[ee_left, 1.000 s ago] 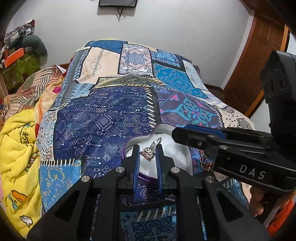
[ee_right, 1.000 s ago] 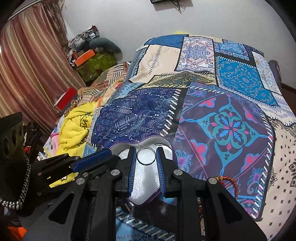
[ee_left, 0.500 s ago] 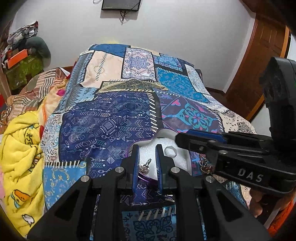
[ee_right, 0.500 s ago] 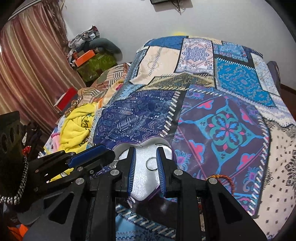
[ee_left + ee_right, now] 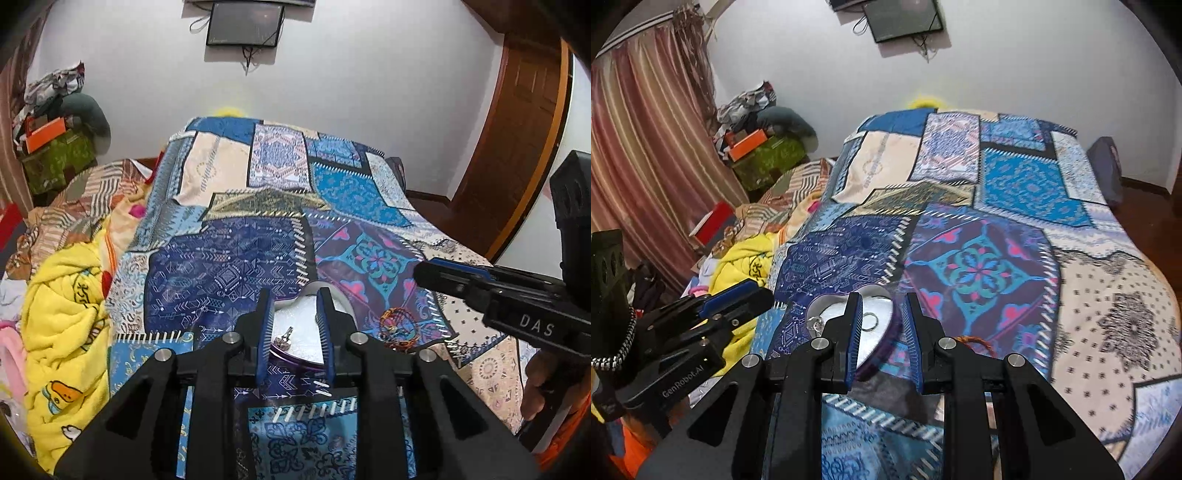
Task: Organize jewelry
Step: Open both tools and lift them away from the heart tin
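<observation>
Both tools hang parted and empty over the bed's near edge: left tool (image 5: 295, 325), right tool (image 5: 881, 328). The heart box (image 5: 882, 325) holds a ring (image 5: 870, 320) and a charm (image 5: 285, 336); the bracelet (image 5: 397, 326) lies just beside it. A careless reach could tip the box on the soft quilt (image 5: 979, 258), or snag the bracelet's threads.

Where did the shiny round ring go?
In the right wrist view the ring lies inside the heart-shaped box on the bedspread, just beside the right gripper's left finger, right of the small earring.
</observation>
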`<state>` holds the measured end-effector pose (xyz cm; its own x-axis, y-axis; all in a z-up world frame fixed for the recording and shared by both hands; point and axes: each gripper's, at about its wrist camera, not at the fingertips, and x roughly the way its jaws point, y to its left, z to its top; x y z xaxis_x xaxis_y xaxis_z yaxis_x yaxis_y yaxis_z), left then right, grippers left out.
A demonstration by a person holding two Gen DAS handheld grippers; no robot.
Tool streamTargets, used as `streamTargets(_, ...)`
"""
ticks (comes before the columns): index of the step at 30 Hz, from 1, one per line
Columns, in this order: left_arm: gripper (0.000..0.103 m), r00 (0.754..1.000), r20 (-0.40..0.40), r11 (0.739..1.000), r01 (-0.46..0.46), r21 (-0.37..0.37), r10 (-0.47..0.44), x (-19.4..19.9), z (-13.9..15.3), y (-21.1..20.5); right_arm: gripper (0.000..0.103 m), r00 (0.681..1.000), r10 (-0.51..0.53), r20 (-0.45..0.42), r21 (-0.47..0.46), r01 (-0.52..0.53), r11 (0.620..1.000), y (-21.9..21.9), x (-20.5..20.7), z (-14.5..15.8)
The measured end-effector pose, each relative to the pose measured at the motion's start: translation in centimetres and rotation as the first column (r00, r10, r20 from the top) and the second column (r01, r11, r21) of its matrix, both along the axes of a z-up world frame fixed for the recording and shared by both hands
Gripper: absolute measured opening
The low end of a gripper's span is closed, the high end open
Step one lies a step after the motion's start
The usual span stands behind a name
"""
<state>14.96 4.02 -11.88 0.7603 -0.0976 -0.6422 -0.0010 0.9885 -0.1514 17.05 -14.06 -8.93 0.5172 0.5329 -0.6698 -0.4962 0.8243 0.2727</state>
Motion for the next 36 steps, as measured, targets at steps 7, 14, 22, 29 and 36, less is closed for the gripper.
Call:
streamTargets(7,0.027,0.999,0.017,0.999,0.033,0.009,-0.033,-1.2,1.5,-2.3,0.020,0.998,-0.056,0.029,-0.003,0.056,0.998,-3.1,-1.5,1.1)
streamTargets(14,0.029,0.996,0.001,0.996,0.089,-0.006,-0.089,-1.2,1.5,-5.6,0.020,0.993,-0.116,0.030,-0.035,0.117,0.993,-6.7,-2.4,1.0)
streamTargets(22,0.029,0.986,-0.067,0.988,0.151,-0.008,-0.151,-0.7,-0.3,-8.8,0.021,0.988,-0.153,-0.010,-0.052,0.153,0.987,-9.4,-2.9,-0.7)
streamTargets(29,0.029,0.968,-0.164,0.981,0.189,-0.033,-0.192,0.3,-4.1,-10.6,0.041,0.988,-0.146,-0.047,-0.070,0.143,0.987,-10.0,-2.9,-2.5)
streamTargets(36,0.028,0.948,-0.244,0.979,0.204,-0.030,-0.205,1.6,-8.0,-11.9,0.042,0.985,-0.147,-0.091,-0.082,0.140,0.987,-10.3,-2.2,-4.4)
